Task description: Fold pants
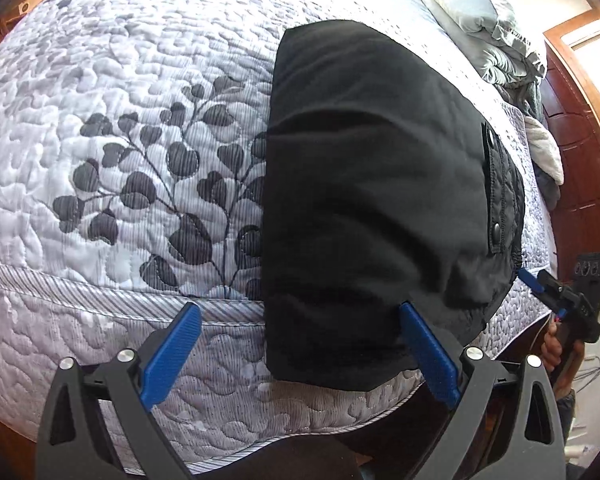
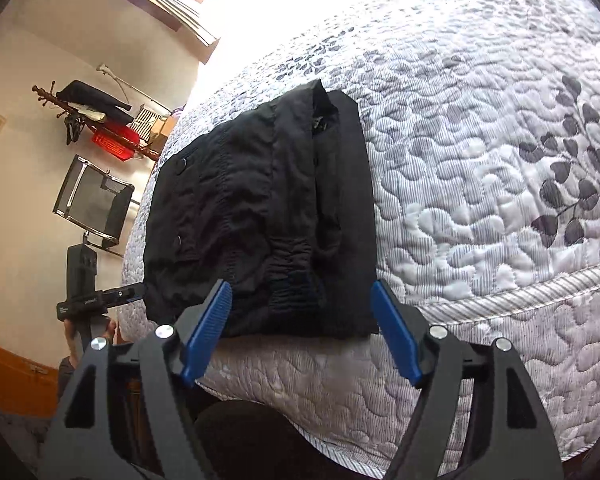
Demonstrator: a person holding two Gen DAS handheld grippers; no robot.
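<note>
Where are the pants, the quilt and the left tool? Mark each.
pants (image 1: pixel 360 184), left wrist view, middle of the folded black cloth.
quilt (image 1: pixel 140 80), left wrist view, bare quilted top.
left tool (image 1: pixel 300 320), left wrist view, midway between its blue tips.

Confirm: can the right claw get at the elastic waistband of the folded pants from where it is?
Probably yes. The right claw is open and empty, and the pants lie folded at the quilt edge with the gathered waistband facing it between the fingers. Nothing sits between them; the left claw is off to the side.

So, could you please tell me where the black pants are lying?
The black pants lie folded on the quilt at the bed's near edge, ahead of both open grippers.
</note>
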